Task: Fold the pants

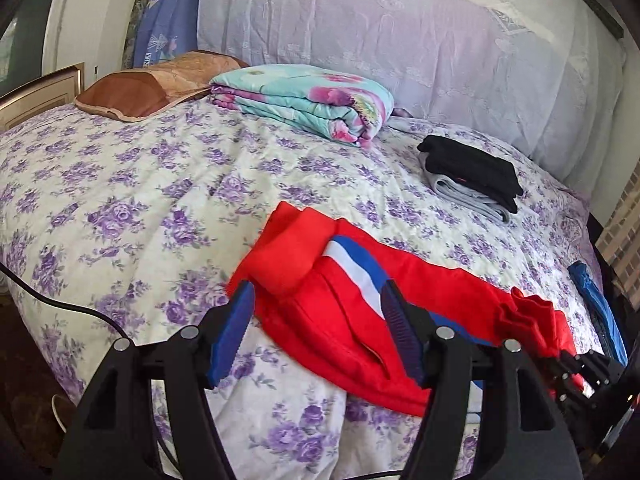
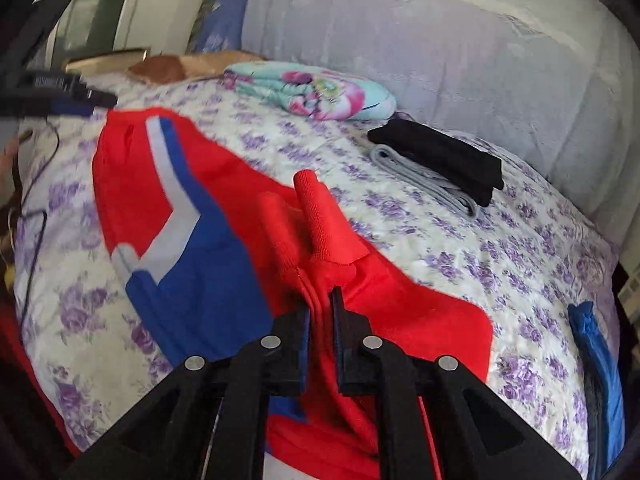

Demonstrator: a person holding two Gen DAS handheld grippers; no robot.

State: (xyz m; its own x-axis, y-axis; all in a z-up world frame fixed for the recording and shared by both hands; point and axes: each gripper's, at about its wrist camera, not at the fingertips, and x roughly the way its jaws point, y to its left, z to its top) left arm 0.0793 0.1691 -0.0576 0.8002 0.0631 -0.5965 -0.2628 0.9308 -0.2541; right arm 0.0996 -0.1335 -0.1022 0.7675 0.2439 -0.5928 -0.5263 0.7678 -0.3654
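Red pants (image 1: 332, 312) with a blue and white stripe lie across the front of the bed, waistband end folded over at the left. My left gripper (image 1: 316, 300) is open, its jaws on either side of the waistband end, holding nothing. In the right wrist view the pants (image 2: 224, 216) spread to the left. My right gripper (image 2: 322, 312) is shut on the pants' red cuff end (image 2: 320, 216), which sticks up between the jaws. The right gripper also shows at the right edge of the left wrist view (image 1: 576, 364), pinching red fabric.
The bed (image 1: 140, 200) has a white quilt with purple flowers. A folded stack of black and grey clothes (image 1: 472, 176) lies at the back right. A folded teal floral blanket (image 1: 308, 100) and a brown pillow (image 1: 136, 92) lie at the head. A blue garment (image 1: 600, 308) hangs at the right edge.
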